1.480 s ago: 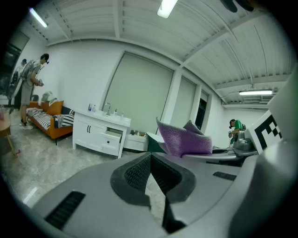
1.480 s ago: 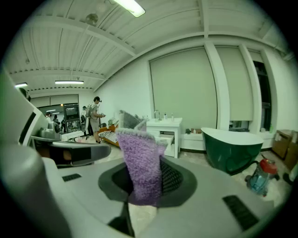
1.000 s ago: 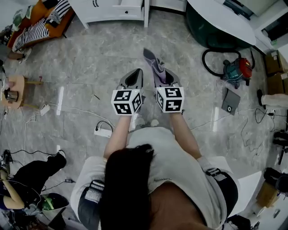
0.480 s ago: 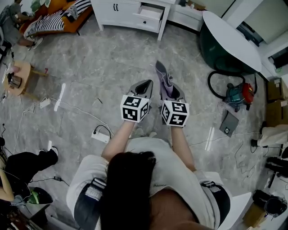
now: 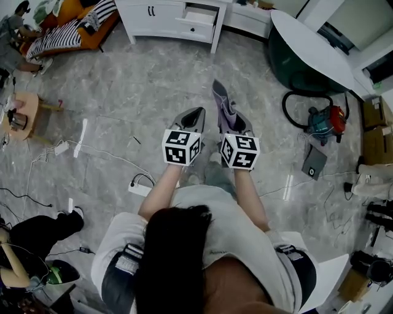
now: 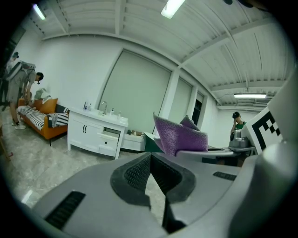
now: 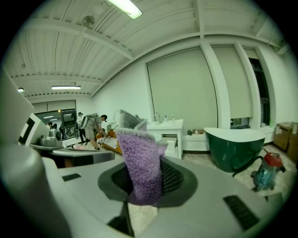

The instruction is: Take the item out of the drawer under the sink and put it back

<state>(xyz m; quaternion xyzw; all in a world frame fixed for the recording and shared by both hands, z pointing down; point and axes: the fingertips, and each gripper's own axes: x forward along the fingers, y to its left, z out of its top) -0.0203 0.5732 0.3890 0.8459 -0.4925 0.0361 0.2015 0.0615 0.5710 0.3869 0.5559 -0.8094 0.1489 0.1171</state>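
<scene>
In the head view, the person stands on the marble floor [image 5: 123, 92] with both claws held out in front. The white sink cabinet [image 5: 159, 18] sits at the top edge, its drawer [image 5: 199, 15] pulled open. A second ago only a strip of that cabinet showed, so the person has closed in on it, though it is still well apart from the claws. The right claw [image 5: 234, 121] pinches the purple cloth [image 5: 221, 98], which sticks up and forward past its tips just as it did a second ago. The left claw [image 5: 193, 114] rides just beside it, pressed together.

In the left gripper view, the left claw [image 6: 150, 158] has its pads meeting at the tips, with nothing between them and only floor showing through the gap below. The cloth [image 6: 179, 135] rises off to the right. The cabinet [image 6: 88, 132] and its open drawer [image 6: 109, 137] stand ahead across the floor.

In the right gripper view, the right claw [image 7: 146, 181] is clamped on the lower end of the cloth [image 7: 139, 158], and the cabinet [image 7: 167, 132] shows behind it.

Judging by this, the item is out of the drawer and on its way back. What remains is to cover the rest of the floor and place it in the open drawer.
</scene>
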